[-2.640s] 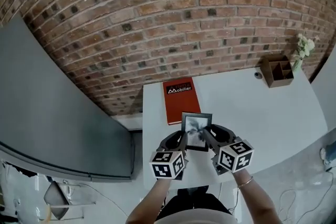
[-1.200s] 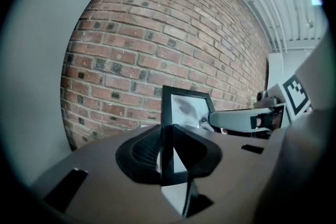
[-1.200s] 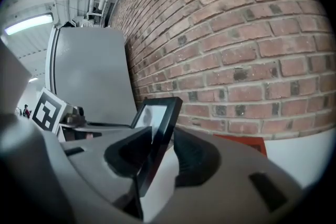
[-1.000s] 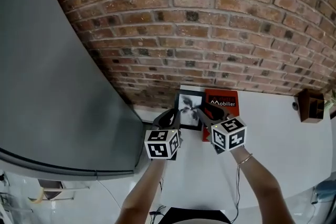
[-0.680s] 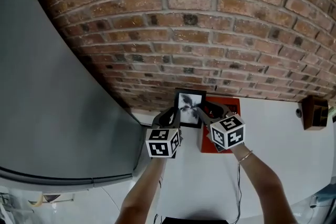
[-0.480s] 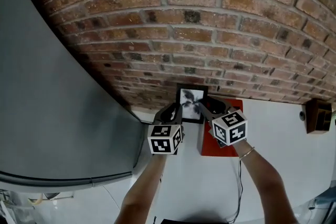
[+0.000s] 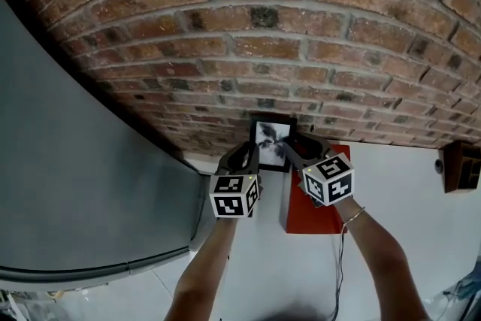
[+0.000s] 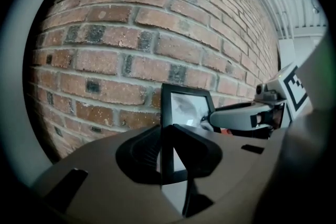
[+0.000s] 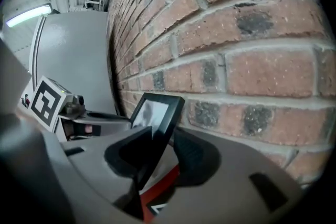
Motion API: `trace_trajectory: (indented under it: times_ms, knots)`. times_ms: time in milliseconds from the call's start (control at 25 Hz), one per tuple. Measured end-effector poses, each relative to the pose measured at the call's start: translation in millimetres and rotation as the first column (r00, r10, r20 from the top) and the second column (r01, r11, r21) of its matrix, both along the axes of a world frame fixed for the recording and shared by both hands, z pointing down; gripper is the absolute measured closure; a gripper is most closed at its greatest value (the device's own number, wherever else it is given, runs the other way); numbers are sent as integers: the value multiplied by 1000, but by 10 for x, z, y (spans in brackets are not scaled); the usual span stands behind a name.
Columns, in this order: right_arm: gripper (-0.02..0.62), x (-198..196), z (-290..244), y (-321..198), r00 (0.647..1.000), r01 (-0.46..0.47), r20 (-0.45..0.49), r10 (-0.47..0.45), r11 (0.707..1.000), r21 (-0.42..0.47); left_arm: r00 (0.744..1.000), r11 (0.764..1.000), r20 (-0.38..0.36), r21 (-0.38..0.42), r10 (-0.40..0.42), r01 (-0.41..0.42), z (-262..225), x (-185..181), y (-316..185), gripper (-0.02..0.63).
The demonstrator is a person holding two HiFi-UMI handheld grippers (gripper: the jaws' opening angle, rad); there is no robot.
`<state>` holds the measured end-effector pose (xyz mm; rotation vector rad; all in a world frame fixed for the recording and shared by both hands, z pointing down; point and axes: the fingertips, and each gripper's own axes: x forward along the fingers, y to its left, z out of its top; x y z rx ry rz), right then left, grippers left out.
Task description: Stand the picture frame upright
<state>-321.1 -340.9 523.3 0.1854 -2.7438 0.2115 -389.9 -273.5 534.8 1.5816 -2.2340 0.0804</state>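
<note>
The picture frame is black with a grey print and stands upright, facing me, close in front of the brick wall. My left gripper is shut on its left edge and my right gripper is shut on its right edge. In the left gripper view the frame rises between the jaws of the left gripper, with the right gripper across from it. In the right gripper view the frame leans slightly in the right gripper. Whether its bottom edge touches the table is hidden.
A red book lies flat on the white table, just right of the frame and under my right gripper. The brick wall is directly behind. A grey panel borders the table's left side. A wooden organiser sits at the far right.
Both grippers have carried the frame from over the table's front to the back left, near the wall beside the red book, and slightly down. The grip has not changed.
</note>
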Motion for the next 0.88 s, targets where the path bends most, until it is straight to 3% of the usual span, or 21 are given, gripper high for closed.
trace_trajectory:
  times_ms: [880]
  knots:
    - [463, -131, 145, -143, 1000, -6, -11, 6, 1000, 22, 999, 1000, -35, -6, -21, 21, 207, -109, -160, 541]
